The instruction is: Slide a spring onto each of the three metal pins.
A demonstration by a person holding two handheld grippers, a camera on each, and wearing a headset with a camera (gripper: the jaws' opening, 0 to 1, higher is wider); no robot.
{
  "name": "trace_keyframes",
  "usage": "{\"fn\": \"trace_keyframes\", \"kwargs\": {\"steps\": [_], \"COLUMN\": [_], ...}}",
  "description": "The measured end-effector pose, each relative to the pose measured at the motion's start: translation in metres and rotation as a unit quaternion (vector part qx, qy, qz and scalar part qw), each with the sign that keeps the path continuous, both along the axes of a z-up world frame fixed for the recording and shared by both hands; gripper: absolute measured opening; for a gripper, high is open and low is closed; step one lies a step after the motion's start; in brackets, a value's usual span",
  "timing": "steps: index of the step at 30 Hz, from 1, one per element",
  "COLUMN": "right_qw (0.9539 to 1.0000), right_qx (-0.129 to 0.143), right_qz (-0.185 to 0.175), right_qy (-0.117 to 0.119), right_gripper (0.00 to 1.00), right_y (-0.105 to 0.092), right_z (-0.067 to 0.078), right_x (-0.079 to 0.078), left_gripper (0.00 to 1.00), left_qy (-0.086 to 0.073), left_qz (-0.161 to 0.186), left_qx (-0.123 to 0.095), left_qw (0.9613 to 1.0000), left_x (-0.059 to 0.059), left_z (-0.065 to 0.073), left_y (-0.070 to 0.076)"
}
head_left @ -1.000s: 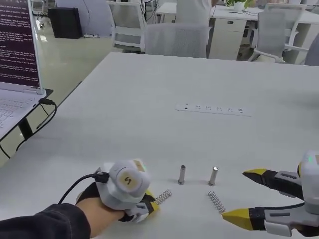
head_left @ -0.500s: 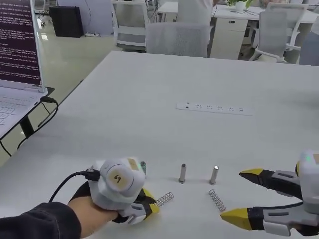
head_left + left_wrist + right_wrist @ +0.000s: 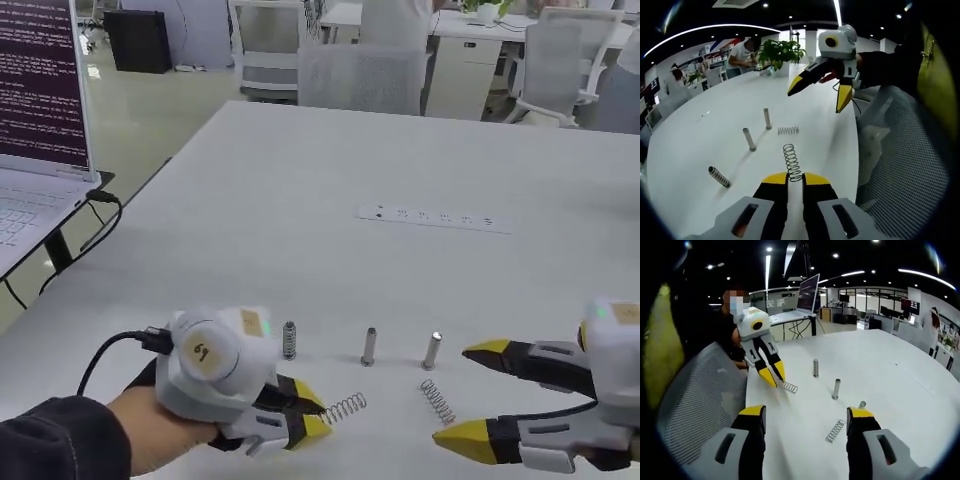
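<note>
**One pin fitted, a second spring in the left hand-held gripper**

A laptop (image 3: 35, 130) stands off the table's left edge. Close to the near edge of the table (image 3: 300, 200), the left hand-held gripper (image 3: 312, 416) is clamped on one end of a spring (image 3: 346, 407), which sticks out to the right, low over the table top. The left gripper view shows the jaws almost together with the coil's end between them. Just beyond stands the left pin (image 3: 289, 328) with a fitted spring (image 3: 289, 344) around it. To its right the middle pin (image 3: 369, 346) and the right pin (image 3: 432, 351) stand upright and bare, all three in a row along the near edge. A loose spring (image 3: 435, 401) lies flat just in front of the right pin. A power strip (image 3: 432, 218) lies farther in, toward the table's middle. The right hand-held gripper (image 3: 455, 393) is near the loose spring, jaws wide apart and holding nothing.
</note>
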State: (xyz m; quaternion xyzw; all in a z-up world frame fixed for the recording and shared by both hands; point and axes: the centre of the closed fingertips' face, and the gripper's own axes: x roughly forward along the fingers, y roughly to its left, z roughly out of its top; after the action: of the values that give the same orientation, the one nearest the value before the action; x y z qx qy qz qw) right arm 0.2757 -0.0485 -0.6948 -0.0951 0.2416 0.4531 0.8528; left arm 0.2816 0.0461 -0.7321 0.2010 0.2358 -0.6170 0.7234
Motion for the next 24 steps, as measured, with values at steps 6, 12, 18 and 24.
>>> {"fn": "trace_keyframes", "kwargs": {"steps": [6,12,18,24], "right_qw": [0.9994,0.9981,0.9961,0.9940], "right_qx": [-0.003,-0.003,-0.005,-0.007], "right_qz": [0.034,0.060,0.085,0.106], "right_qy": [0.005,0.011,0.020,0.027], "right_gripper": [0.59,0.52,0.48,0.42], "right_y": [0.017,0.027,0.037,0.044], "right_z": [-0.001,-0.001,-0.004,-0.007], "right_x": [-0.004,-0.008,-0.014,-0.019], "left_gripper": [0.02,0.02,0.02,0.02], "left_qy": [-0.005,-0.004,-0.006,-0.004], "left_qz": [-0.023,-0.046,-0.064,-0.080], "left_qx": [-0.017,-0.026,-0.027,-0.032], "left_qw": [0.9996,0.9986,0.9976,0.9963], "left_x": [-0.008,-0.017,-0.024,-0.030], "left_z": [0.015,0.020,0.024,0.027], "left_y": [-0.007,-0.012,-0.018,-0.023]}}
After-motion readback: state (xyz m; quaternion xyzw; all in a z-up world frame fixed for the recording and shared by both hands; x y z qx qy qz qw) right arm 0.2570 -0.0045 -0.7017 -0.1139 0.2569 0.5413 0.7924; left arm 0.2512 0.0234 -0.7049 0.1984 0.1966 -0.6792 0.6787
